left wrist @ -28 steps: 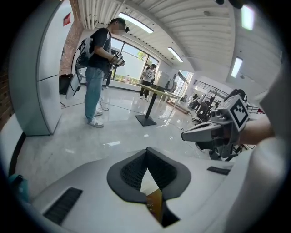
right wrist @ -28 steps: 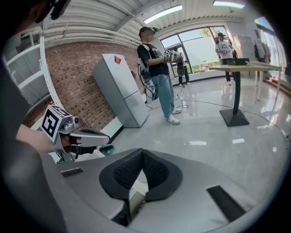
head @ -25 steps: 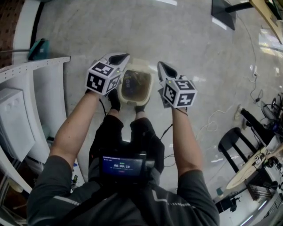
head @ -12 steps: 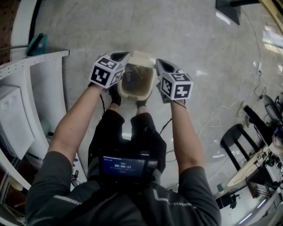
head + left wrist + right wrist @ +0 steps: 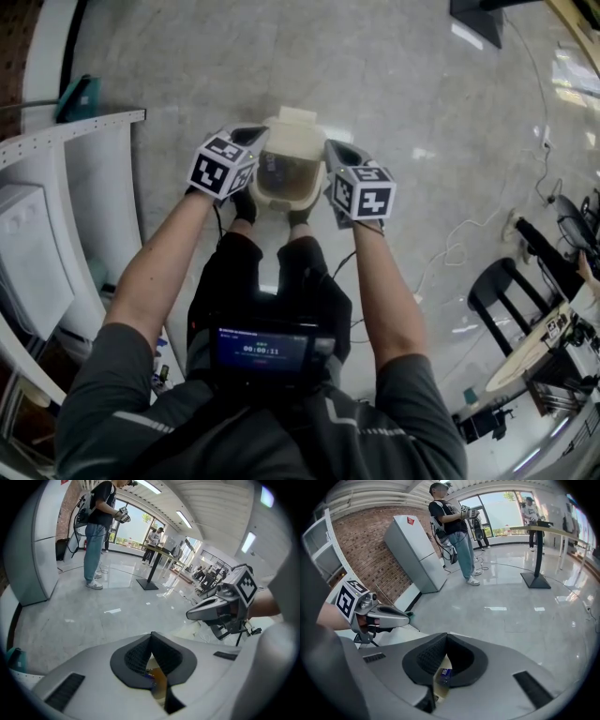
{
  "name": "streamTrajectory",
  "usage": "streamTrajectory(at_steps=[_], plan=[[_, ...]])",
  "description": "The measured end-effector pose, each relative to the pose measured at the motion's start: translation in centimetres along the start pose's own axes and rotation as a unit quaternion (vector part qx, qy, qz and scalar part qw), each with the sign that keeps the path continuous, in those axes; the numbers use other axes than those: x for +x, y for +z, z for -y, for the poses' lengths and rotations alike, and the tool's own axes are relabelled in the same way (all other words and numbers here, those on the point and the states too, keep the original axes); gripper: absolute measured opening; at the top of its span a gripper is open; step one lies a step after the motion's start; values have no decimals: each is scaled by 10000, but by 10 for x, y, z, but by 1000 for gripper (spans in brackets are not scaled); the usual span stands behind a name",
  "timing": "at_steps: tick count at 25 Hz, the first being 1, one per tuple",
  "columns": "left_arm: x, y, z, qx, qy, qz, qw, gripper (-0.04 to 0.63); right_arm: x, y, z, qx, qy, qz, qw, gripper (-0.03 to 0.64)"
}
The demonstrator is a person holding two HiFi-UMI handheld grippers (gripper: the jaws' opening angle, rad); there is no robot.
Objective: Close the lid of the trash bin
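Trash bin (image 5: pixel 280 204) stands on pale floor (image 5: pixel 403 84), just in front of person's shoes (image 5: pixel 244 210). Bin open; lid (image 5: pixel 292 119) raised at far side. Dark contents inside, not clear what.

Left gripper (image 5: pixel 251 136) close at bin's left side, right gripper (image 5: pixel 335 150) close at its right side, bin between them. Contact with bin cannot be told.

Left gripper: fingers pressed together, nothing between. Right gripper: the same, tips meeting, empty.

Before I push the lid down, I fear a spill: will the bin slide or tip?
Probably light: the bin looks plastic and small beside the shoes. It may slide on the glossy floor, though the shoes stand at its near side.
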State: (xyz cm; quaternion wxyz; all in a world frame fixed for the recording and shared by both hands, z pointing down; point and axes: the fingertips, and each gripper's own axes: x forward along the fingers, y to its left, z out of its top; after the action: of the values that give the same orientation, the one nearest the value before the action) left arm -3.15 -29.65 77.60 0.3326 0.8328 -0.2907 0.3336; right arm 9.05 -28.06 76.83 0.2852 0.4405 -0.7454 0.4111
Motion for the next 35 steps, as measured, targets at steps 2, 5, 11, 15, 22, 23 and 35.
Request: streamTrajectory(at_steps=[2, 5, 11, 15, 22, 23, 35], plan=[[1, -12, 7, 13, -123, -53, 9999, -5, 0, -16, 0, 124, 3, -101, 9999, 11], [1, -32, 14, 26, -157, -231, 9996, -5, -1, -36, -1, 216, -54, -207, 9995, 11], [5, -66, 31, -80, -511, -386, 9979, -5, 5, -77, -4, 517, -100, -419, 9977, 11], [10, -96, 35, -64, -477, -667, 9966, -5, 10, -102, -8, 600, -121, -587, 9964, 11], [26, -143, 26, -358, -390, -1104, 9925, -5, 23, -154, -1, 453, -297, -919, 9943, 11], [29, -150, 25, -377, -363, -1185, 9916, -5, 25, -159, -2, 447, -325, -968, 9938, 11], [58, -203, 23, -523, -423, -1631, 9843, -3, 57, -213, 8, 523, -563, -1579, 9845, 11]])
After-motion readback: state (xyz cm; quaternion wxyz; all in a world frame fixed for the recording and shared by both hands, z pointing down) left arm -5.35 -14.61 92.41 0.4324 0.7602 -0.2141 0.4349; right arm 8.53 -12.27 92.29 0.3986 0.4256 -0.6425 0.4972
